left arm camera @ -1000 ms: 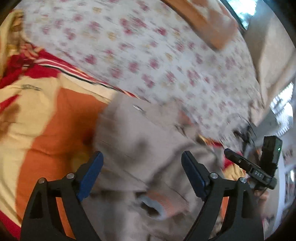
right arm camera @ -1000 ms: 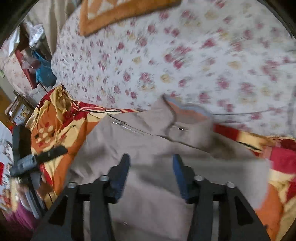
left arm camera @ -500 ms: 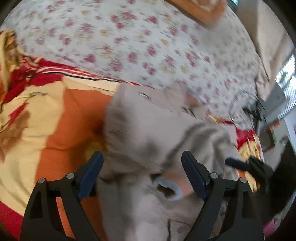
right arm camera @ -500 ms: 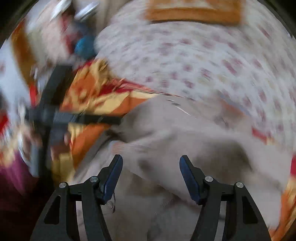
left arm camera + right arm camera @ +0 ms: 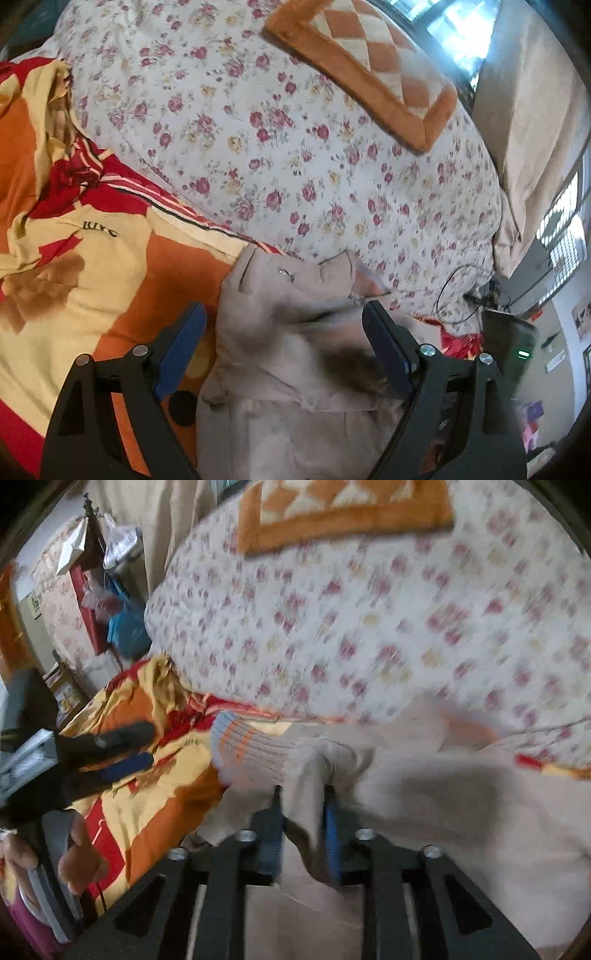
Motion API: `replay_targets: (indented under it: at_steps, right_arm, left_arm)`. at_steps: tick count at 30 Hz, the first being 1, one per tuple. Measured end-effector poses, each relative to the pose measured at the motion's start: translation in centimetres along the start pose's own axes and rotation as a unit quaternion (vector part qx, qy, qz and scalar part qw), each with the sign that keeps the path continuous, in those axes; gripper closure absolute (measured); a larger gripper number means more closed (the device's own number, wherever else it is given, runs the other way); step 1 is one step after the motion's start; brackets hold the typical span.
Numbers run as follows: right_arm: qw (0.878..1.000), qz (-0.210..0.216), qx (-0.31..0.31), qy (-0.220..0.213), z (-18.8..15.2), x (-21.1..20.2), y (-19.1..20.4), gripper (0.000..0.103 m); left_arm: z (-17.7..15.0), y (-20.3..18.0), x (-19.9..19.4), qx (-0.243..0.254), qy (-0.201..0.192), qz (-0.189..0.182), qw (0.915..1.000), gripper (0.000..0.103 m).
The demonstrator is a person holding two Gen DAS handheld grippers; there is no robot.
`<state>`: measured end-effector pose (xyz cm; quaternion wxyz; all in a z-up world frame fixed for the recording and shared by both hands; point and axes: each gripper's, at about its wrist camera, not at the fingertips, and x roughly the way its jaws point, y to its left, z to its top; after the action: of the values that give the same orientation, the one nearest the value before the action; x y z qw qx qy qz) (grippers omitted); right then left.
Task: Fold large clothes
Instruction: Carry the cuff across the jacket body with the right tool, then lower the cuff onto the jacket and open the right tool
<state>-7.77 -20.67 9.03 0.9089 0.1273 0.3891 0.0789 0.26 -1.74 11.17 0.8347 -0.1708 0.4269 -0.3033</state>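
left gripper (image 5: 282,345): fingers wide apart, holding nothing, hanging over the jacket | jacket (image 5: 295,369): tan, lies crumpled on the orange and red blanket (image 5: 74,258), next to the flowery quilt (image 5: 295,147) | right gripper (image 5: 303,827): fingers closing, pinching the jacket's sleeve (image 5: 303,775) behind its striped cuff (image 5: 240,746)

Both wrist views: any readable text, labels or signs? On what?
"love": small dark lettering on the cream part of the orange-and-red blanket, left wrist view; middle letters smeared, so likely but not certain.
Same lettering in the right wrist view: too blurred.
Wall posters at the right edge: too small.
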Motion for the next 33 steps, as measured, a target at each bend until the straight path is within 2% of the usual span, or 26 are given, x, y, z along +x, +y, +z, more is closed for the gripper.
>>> replay_targets:
  at_steps: [1, 3, 5, 6, 7, 8, 10, 13, 15, 16, 17, 18, 19, 20, 22, 25, 28, 29, 30, 31, 33]
  right_arm:
    - [0.999, 0.023, 0.012, 0.038, -0.3, 1.4, -0.2, 0.060]
    - [0.995, 0.042, 0.039, 0.080, -1.2, 2.3, -0.9, 0.062]
    - [0.997, 0.027, 0.032, 0.060, -2.2, -0.3, -1.9, 0.059]
    - [0.999, 0.000, 0.018, 0.042, -2.7, -2.6, -2.6, 0.057]
    - [0.999, -0.034, 0.009, 0.031, -3.4, -4.9, -3.2, 0.049]
    - [0.997, -0.074, 0.005, 0.022, -4.1, -6.8, -4.2, 0.042]
    - [0.989, -0.145, 0.011, 0.006, -5.2, -10.4, -6.8, 0.037]
    - [0.971, -0.232, 0.060, 0.013, -7.2, -13.7, -12.8, 0.035]
    - [0.963, -0.245, 0.113, 0.020, -8.3, -13.9, -16.8, 0.034]
    - [0.960, -0.241, 0.140, 0.028, -8.7, -13.2, -18.8, 0.040]
    - [0.958, -0.233, 0.161, 0.040, -9.2, -12.5, -20.2, 0.052]
    - [0.958, -0.214, 0.182, 0.051, -9.8, -11.8, -21.5, 0.096]
    - [0.961, -0.174, 0.207, 0.062, -10.8, -11.2, -22.4, 0.099]
    - [0.962, -0.171, 0.203, 0.063, -11.3, -11.3, -22.4, 0.099]
    - [0.967, -0.182, 0.162, 0.076, -12.4, -11.8, -21.1, 0.099]
    - [0.968, -0.192, 0.132, 0.092, -12.7, -12.3, -20.5, 0.099]
    - [0.972, -0.169, 0.161, 0.038, -11.0, -14.8, -20.8, 0.086]
    - [0.970, -0.167, 0.177, 0.014, -10.3, -15.5, -21.3, 0.066]
    - [0.966, -0.172, 0.195, -0.010, -9.4, -15.8, -22.1, 0.052]
    - [0.963, -0.176, 0.204, -0.020, -8.9, -15.7, -22.6, 0.030]
    - [0.956, -0.187, 0.226, -0.010, -7.1, -13.5, -24.5, 0.028]
  left_arm:
    - [-0.1, 0.0, 0.7, 0.002, 0.010, 0.007, 0.9999, 0.016]
    - [-0.3, 0.1, 1.9, 0.000, 0.026, 0.019, 0.9995, 0.016]
    - [-0.5, -0.1, 2.6, 0.004, 0.037, 0.022, 0.9991, 0.016]
    - [-0.6, -0.5, 3.0, 0.011, 0.043, 0.023, 0.9987, 0.016]
    - [-0.8, -1.0, 3.4, 0.021, 0.047, 0.025, 0.9983, 0.016]
    - [-1.1, -1.4, 3.6, 0.032, 0.048, 0.030, 0.9979, 0.016]
    - [-1.6, -2.7, 4.2, 0.062, 0.049, 0.044, 0.9959, 0.016]
    - [-2.6, -4.2, 5.4, 0.095, 0.057, 0.061, 0.9919, 0.016]
    - [-3.1, -4.8, 6.6, 0.108, 0.065, 0.079, 0.9889, 0.016]
    - [-3.4, -4.9, 7.3, 0.113, 0.072, 0.092, 0.9867, 0.016]
    - [-3.7, -4.8, 8.0, 0.113, 0.081, 0.102, 0.9850, 0.016]
    - [-3.9, -4.7, 8.5, 0.111, 0.089, 0.108, 0.9839, 0.016]
    - [-4.2, -4.3, 9.0, 0.108, 0.099, 0.113, 0.9827, 0.016]
    - [-4.4, -3.9, 9.4, 0.104, 0.108, 0.116, 0.9818, 0.016]
    - [-4.6, -3.3, 10.0, 0.098, 0.118, 0.119, 0.9810, 0.016]
    - [-4.8, -3.3, 10.1, 0.101, 0.119, 0.122, 0.9802, 0.016]
    - [-4.9, -3.4, 10.0, 0.107, 0.117, 0.125, 0.9794, 0.016]
    - [-4.9, -3.3, 10.1, 0.107, 0.117, 0.126, 0.9793, 0.016]
    - [-5.0, -3.3, 10.3, 0.107, 0.117, 0.127, 0.9792, 0.016]
    - [-5.0, -3.3, 10.3, 0.108, 0.117, 0.128, 0.9790, 0.016]
    - [-5.2, -3.5, 10.7, 0.113, 0.115, 0.131, 0.9781, 0.016]
